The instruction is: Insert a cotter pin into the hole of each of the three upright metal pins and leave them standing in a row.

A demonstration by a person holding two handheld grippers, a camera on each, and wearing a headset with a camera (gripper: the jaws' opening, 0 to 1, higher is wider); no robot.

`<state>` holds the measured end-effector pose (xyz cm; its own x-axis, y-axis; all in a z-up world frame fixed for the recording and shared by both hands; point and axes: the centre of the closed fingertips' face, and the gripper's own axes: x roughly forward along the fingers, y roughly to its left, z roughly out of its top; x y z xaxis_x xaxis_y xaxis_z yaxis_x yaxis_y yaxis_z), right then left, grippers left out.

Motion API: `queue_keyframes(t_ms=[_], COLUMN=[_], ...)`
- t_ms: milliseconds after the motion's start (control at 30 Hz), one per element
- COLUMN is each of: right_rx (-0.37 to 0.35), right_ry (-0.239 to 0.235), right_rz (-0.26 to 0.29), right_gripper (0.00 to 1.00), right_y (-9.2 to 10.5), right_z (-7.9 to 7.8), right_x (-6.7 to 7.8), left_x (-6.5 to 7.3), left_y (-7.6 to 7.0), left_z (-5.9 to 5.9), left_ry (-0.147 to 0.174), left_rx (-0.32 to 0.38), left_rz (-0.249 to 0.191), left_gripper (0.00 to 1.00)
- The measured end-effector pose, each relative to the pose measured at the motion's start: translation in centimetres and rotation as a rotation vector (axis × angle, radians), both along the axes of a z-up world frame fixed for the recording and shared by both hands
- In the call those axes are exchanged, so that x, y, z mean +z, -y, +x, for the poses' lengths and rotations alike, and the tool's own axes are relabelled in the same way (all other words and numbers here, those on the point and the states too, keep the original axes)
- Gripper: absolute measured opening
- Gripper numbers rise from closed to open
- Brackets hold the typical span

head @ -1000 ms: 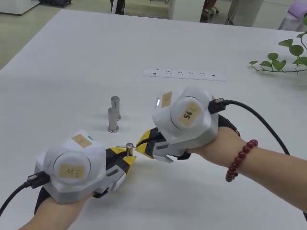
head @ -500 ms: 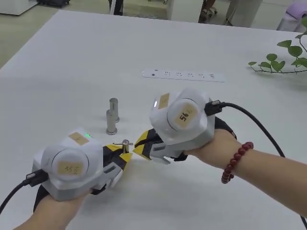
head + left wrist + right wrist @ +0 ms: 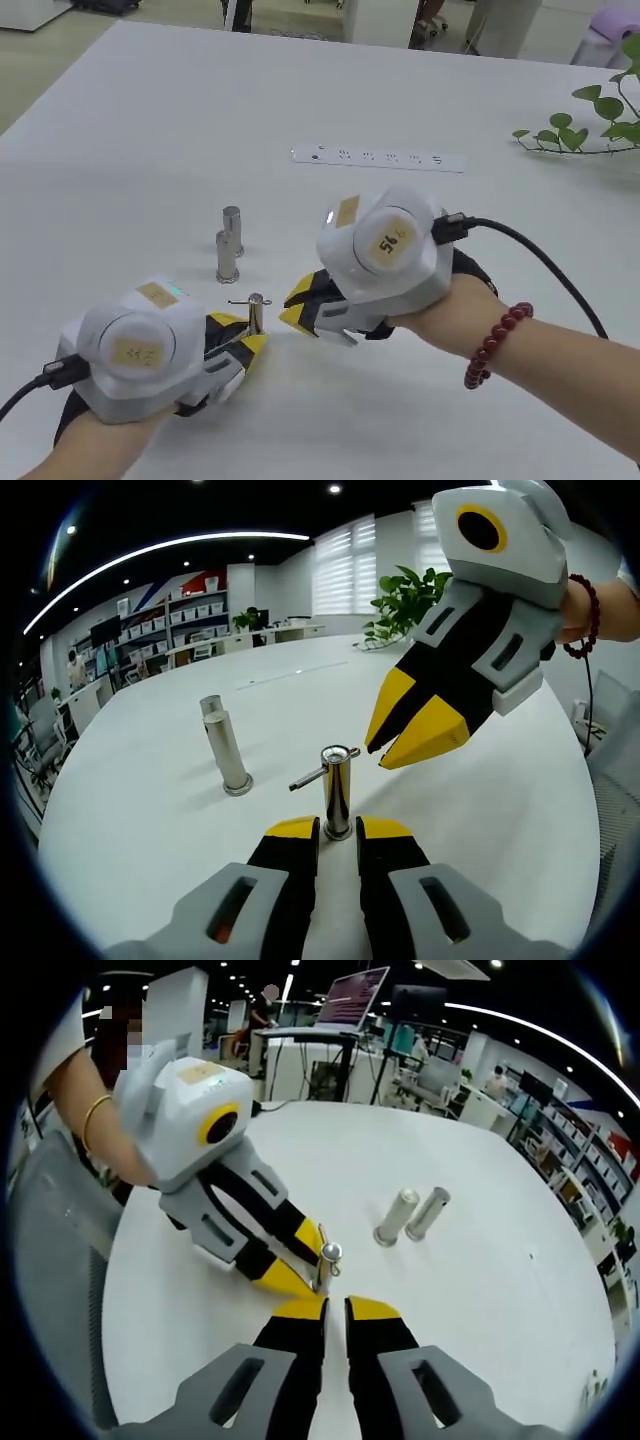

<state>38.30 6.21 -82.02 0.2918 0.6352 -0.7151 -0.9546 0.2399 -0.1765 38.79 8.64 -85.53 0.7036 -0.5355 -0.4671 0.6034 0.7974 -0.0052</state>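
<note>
Three metal pins point(image 3: 227, 257), one cotter pin point(image 3: 308, 777), left gripper point(image 3: 243, 336) clamping nearest pin point(image 3: 338, 790), right gripper point(image 3: 335, 1306) closed empty

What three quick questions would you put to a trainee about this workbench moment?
1. True or false: a cotter pin passes through the top of the near pin.
2. How many other pins stand beyond it on the table?
3. Fill in: the near pin's base sits between the jaws of the ___ gripper.
Key: 1 true. 2 two. 3 left gripper.
</note>
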Motion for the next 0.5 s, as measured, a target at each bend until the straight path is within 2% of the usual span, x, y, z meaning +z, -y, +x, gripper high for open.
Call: queue_keyframes(t_ms=[167,333,467,500], right_rx=[-0.040,-0.098,-0.140,-0.159], right_ry=[-0.042,-0.045,-0.066,-0.085], right_rz=[0.085,0.197,0.281,0.304], right_gripper=[0.11,0.12,0.14,0.15], right_y=[-0.2,-0.4,-0.9,-1.1], right_z=[0.0,0.8,1.6,1.9], right_x=[1.1,3.0,4.2,4.4], left_x=[0.3,1.2,1.9,2.1], left_y=[-0.1,-0.4,-0.7,-0.8], left_z=[-0.1,-0.5,-0.9,-1.0], left_ry=[0.004,0.018,0.026,0.021], left_rx=[-0.006,-0.005,0.003,0.013], left_rz=[-0.008,-0.024,-0.053,-0.063], left_gripper=[0.22,0.35,0.41,0.43])
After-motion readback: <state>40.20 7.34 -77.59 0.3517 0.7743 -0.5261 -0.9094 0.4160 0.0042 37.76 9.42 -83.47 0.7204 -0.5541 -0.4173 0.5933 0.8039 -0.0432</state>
